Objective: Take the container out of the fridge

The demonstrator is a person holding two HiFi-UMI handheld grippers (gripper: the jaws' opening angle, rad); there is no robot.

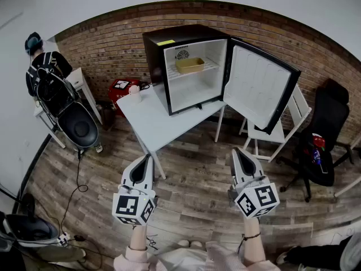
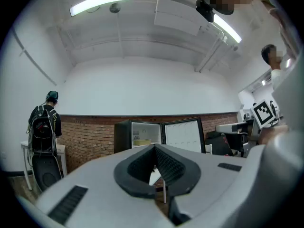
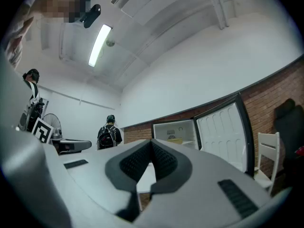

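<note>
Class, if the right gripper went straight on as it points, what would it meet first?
Probably the near edge of the white table, before the open black fridge; depth is unclear.

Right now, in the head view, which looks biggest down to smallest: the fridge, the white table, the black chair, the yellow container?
1. fridge, with its door open.
2. white table and black chair: they look about alike, so no ranking.
3. yellow container, smallest, on the fridge shelf.

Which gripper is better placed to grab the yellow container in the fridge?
Left, probably. The left gripper and right gripper are both shut and similarly far from the container, but the open door juts out on the right's side.
</note>
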